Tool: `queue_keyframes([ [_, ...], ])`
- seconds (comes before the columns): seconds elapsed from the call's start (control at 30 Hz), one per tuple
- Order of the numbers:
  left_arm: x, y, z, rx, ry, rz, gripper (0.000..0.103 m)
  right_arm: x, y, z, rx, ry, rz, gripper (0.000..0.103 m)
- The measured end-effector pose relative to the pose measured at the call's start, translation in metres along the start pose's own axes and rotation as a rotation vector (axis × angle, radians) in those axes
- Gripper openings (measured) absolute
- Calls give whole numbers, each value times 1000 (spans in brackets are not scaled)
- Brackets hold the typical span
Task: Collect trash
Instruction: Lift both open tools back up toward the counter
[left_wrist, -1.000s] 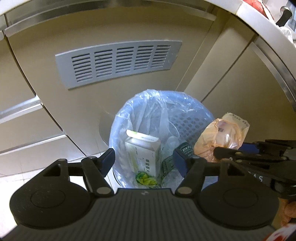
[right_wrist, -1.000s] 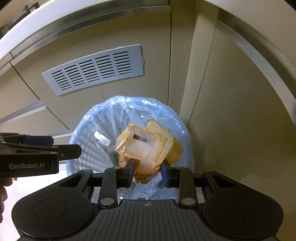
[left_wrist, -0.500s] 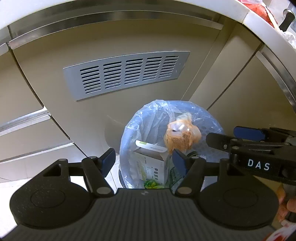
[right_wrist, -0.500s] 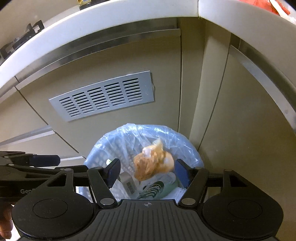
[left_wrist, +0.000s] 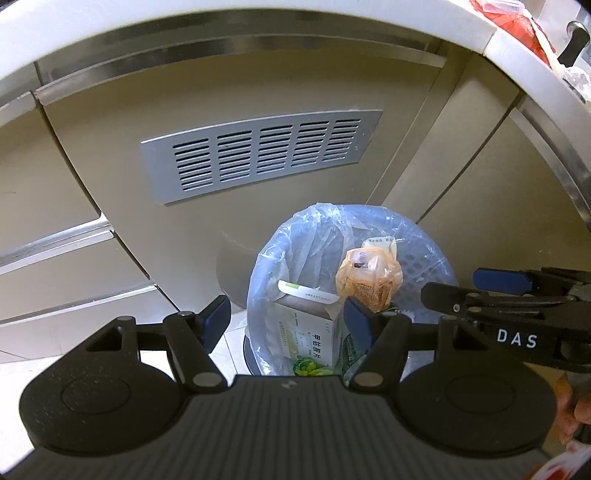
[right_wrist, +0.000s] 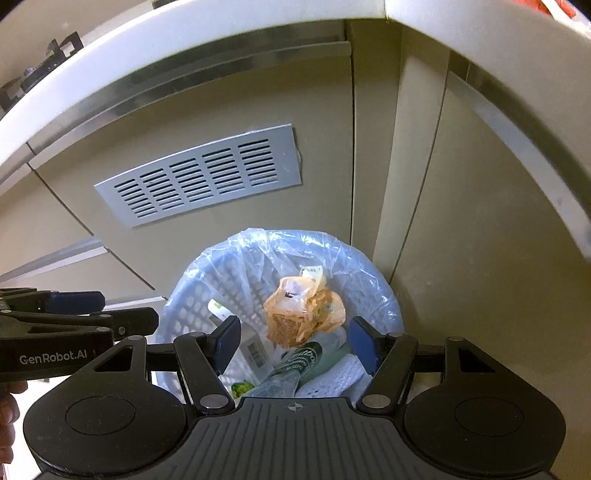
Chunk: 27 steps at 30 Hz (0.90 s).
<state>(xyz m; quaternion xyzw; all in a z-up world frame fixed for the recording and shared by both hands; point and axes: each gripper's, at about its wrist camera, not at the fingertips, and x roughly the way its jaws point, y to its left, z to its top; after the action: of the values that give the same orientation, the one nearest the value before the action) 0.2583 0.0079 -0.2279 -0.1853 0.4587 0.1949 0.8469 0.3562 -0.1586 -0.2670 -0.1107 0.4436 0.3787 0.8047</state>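
Below both hand-held grippers: lined bin (right_wrist: 373, 280) holding orange bag (right_wrist: 303, 314), carton (left_wrist: 306, 332), wrappers. Right hand-held gripper (right_wrist: 295, 345) wide, having just opened, empty; left hand-held gripper (left_wrist: 286, 319) wide, empty. Deposit apparently done.

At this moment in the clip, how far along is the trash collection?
Done: the crumpled orange bag lies in the lined blue bin, on top of a carton and a green bottle. In hand: nothing; the right gripper has just opened over the bin with nothing between its pads, and the left gripper is open too. Left: unclear; red items on the counter may be trash.
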Motion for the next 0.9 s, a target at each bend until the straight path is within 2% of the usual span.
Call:
queue_keyframes([
  [0.27,-37,-5,-8,-32,-48,31,65,-28,4,0,-14,-16,43,65],
  [0.6,-112,-12,-10,-44,-132,65,65,-102,11,3,-40,-42,146,65],
  [0.73,-141,-20,-8,-46,-186,66,65,-128,5,8,-31,-75,182,65],
  [0.9,-168,-29,-3,-33,-258,85,65,-160,-18,19,-1,-154,177,65],
])
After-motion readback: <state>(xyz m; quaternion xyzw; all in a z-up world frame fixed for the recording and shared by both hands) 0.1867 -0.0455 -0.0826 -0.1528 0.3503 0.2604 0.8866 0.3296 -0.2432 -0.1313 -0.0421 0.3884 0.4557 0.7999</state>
